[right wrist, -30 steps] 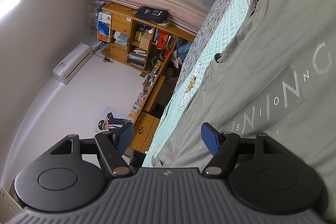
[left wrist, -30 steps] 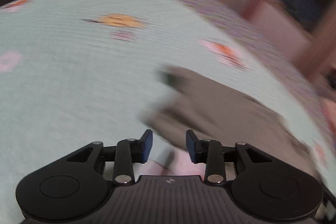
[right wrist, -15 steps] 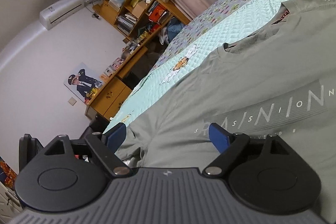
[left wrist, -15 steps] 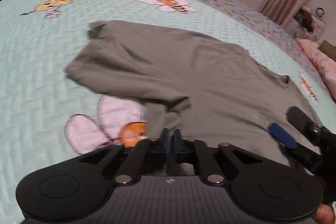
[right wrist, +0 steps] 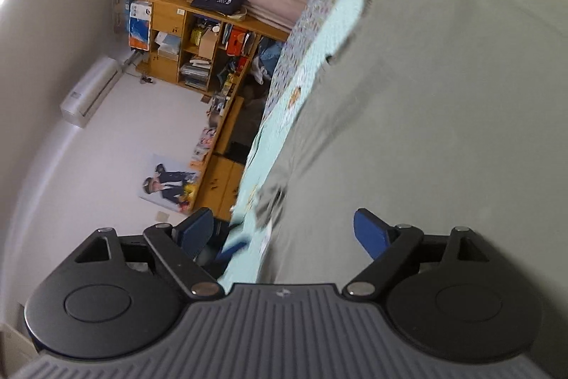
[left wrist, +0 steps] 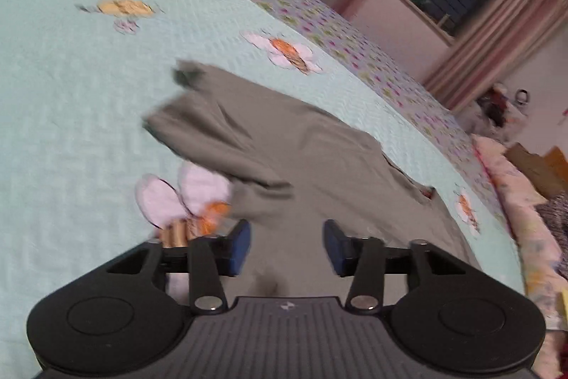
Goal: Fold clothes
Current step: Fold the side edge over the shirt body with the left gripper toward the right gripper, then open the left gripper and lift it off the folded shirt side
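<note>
Left gripper (left wrist: 287, 245) jaws have just sprung apart, dropping the shirt (left wrist: 319, 158) hem; right gripper (right wrist: 284, 229) gapes wide, holding nothing. One fold released; regrasp next.

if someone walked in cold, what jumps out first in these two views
The grey-green t-shirt spread on the mint quilt with its bee appliqués, one sleeve flung out to the left. The left gripper, jaws just opened, hangs over the shirt's near edge, nothing pinched. In the tilted right wrist view the right gripper gapes over the shirt's edge, with a cluttered wooden bookshelf behind.
</note>
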Motion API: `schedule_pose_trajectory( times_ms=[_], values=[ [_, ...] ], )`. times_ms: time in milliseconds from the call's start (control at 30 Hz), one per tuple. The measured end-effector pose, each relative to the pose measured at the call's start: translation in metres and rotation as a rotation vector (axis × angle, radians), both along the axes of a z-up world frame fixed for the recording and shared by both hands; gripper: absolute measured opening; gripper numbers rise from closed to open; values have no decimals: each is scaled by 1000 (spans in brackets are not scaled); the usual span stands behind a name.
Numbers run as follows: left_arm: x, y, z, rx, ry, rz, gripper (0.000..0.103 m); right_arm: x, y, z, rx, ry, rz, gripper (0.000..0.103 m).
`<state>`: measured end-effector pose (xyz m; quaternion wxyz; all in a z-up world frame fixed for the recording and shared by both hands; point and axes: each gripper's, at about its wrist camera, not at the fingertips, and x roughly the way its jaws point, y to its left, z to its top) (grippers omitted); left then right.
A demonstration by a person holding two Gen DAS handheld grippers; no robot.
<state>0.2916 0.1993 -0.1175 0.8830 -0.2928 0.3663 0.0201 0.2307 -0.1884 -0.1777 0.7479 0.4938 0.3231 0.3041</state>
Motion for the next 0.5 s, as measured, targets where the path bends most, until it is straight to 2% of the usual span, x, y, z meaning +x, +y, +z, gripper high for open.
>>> schedule_pose_trajectory(
  times_ms=[33,67,100,133,233,300,367,400,467,500],
  values=[
    [1,-1,-11,29,46,2,55,-14,1,-1,-20,2,17,87],
    [2,-2,-23,59,92,4,17,-28,3,-1,-43,3,35,86],
    [-1,0,-30,100,108,7,4,-42,9,0,-82,-15,59,86],
    [-9,6,-31,113,88,-2,5,-55,16,1,-124,-36,84,86],
    [-29,17,-28,81,79,-25,2,-87,35,8,-242,-106,170,87],
    [-37,11,-17,114,77,-51,12,-95,41,12,-264,-119,203,87],
    [-42,4,-5,128,44,-75,50,-94,35,18,-227,-114,174,87],
    [-45,0,1,131,24,-86,58,-89,31,22,-208,-127,145,87],
    [-45,-12,9,133,-11,-109,83,-80,20,29,-184,-153,79,87],
    [-43,-19,9,146,-7,-116,88,-75,15,29,-192,-153,45,87]
  ],
)
